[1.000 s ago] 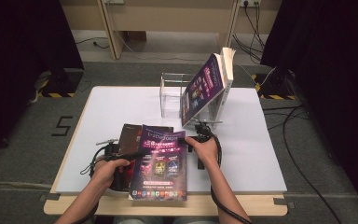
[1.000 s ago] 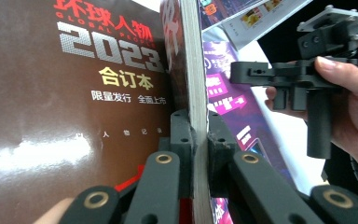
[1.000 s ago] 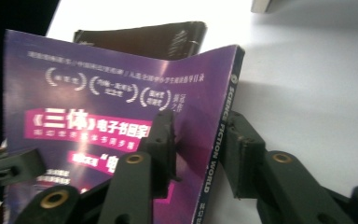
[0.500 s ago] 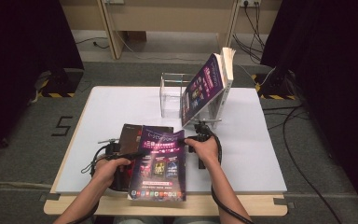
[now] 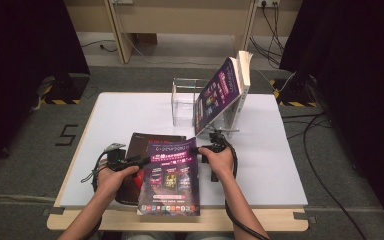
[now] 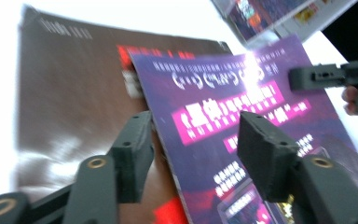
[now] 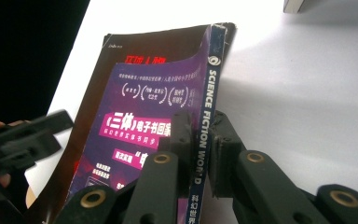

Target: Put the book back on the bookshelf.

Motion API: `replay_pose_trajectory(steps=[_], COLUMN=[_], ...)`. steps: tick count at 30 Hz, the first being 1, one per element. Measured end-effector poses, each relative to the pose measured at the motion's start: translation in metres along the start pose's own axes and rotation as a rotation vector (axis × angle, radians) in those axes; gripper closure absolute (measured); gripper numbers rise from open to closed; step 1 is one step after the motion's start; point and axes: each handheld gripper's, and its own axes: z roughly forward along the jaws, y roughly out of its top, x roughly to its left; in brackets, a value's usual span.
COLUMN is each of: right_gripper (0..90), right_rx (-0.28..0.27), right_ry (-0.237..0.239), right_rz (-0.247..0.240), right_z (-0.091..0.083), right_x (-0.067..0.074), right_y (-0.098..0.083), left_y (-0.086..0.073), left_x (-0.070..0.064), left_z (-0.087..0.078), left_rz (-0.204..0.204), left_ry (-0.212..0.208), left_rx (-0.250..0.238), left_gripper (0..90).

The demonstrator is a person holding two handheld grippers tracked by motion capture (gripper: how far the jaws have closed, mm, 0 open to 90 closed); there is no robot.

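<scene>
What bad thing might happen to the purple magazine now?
The right gripper pinches just the spine of the purple magazine, while the left gripper has just been opening, its pads off the cover. Lifted by one thin edge, the magazine might sag, bend or slip out. It also lies on a brown magazine and hangs over the table edge, so a tug could drag both toward the floor.
</scene>
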Motion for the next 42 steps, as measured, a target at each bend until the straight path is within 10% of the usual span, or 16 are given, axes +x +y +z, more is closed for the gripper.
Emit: replay_pose_trajectory(steps=[42], right_gripper=[84.4], right_rx=[-0.267], right_ry=[0.09], right_rz=[-0.108], right_z=[-0.032], right_x=[0.038], right_y=[-0.008], left_y=[-0.019], left_x=[0.013], left_z=[-0.02], left_rz=[-0.068], left_ry=[0.097], left_rx=[-0.117], left_gripper=[42.1])
